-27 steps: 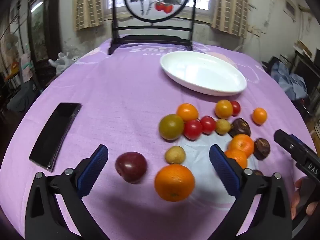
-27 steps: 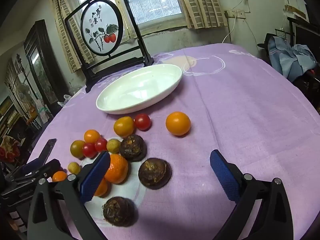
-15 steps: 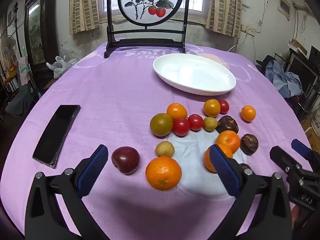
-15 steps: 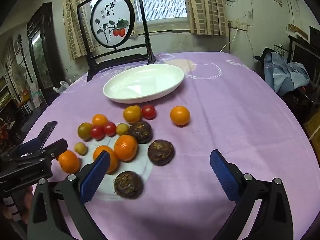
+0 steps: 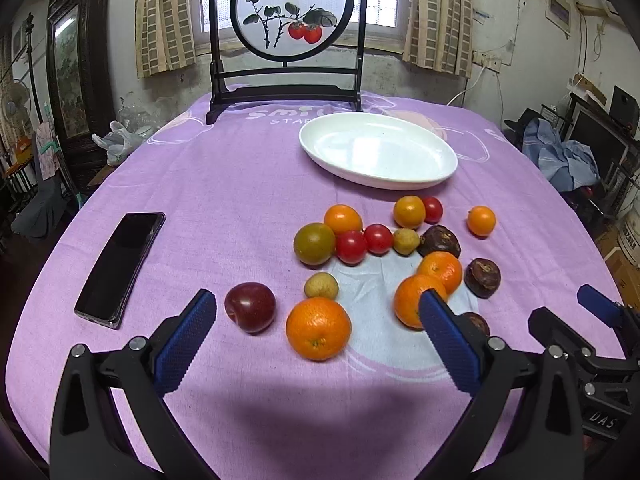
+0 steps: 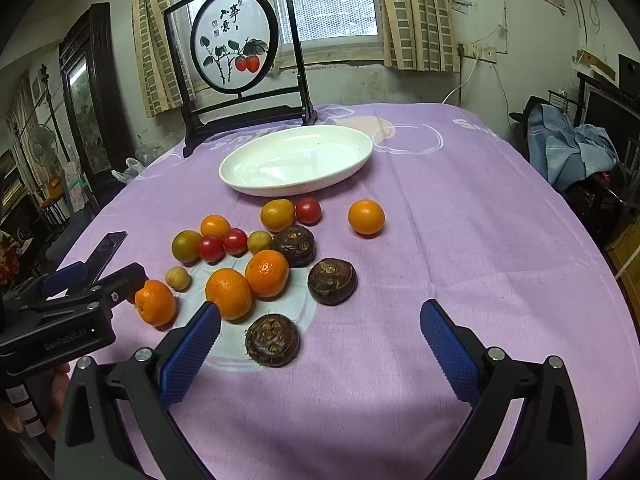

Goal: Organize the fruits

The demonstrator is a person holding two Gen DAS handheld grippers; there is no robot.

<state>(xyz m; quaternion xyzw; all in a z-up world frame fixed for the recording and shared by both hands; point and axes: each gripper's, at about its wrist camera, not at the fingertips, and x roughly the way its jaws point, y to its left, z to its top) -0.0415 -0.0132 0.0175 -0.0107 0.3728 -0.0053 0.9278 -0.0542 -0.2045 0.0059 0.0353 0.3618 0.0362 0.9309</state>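
Covering table: purple cloth (image 5: 240, 176), curtained window behind.
Fruits (image 5: 319, 328): loose, mixed, near empty white plate (image 5: 448, 168).
Left gripper (image 5: 318, 332), right gripper (image 6: 320, 334): jaws wide, holding nothing.

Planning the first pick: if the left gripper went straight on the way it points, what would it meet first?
Probably the large orange, lying centred ahead between the open left gripper's fingers; the dark red plum sits just left of that line. Depth is uncertain.
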